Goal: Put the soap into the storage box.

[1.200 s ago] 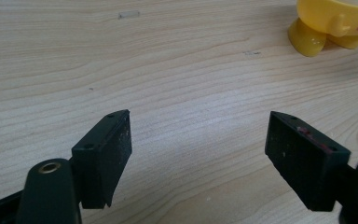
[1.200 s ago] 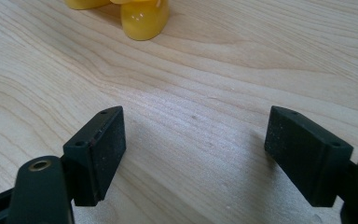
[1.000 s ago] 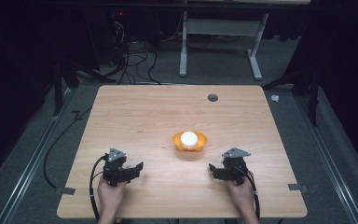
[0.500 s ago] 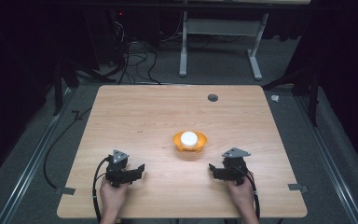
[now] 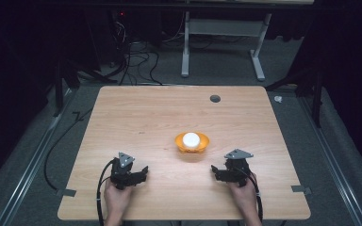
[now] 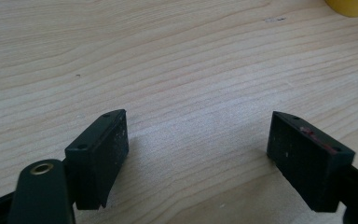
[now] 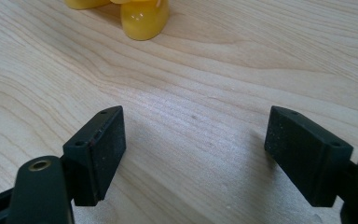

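Orange bowl (image 5: 192,142), perhaps white ball (image 5: 191,138) inside

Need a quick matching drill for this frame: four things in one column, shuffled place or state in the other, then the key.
Things
1. orange bowl
2. white ball
3. left gripper
4. dark round hole

Places or states
A. in the tabletop near the far edge, right of centre
B. open over bare wood at the near left of the table
C. lying inside the bowl
D. on the table about mid-width, between and just beyond the two grippers

Pairs: 1-D, 2-C, 3-B, 4-A
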`<move>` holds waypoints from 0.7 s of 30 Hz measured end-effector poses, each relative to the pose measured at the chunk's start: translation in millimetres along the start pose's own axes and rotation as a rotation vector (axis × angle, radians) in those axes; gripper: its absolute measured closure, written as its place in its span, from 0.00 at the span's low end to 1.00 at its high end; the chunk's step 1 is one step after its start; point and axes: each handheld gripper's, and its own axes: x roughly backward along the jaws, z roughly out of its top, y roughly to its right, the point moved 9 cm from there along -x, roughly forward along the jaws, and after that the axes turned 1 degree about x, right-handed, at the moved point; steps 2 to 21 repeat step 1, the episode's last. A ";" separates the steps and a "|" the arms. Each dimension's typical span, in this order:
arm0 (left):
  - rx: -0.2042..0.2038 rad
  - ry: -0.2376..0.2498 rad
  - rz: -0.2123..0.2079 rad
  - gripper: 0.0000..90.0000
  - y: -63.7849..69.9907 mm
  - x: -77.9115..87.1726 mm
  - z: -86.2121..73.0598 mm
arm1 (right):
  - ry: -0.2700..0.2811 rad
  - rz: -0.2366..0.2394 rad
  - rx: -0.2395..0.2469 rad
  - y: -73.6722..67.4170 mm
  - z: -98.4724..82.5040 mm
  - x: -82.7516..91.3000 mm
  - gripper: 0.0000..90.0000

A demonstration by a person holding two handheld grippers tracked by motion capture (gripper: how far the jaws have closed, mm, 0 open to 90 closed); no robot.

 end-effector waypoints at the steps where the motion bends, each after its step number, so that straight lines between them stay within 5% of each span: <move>1: 0.000 0.000 0.000 0.23 0.0 0.0 0.0 | 0.000 0.000 0.000 0.0 0.0 0.0 0.24; 21: 0.000 0.000 0.000 0.23 0.0 0.0 0.0 | 0.000 0.000 0.000 0.0 0.0 0.0 0.24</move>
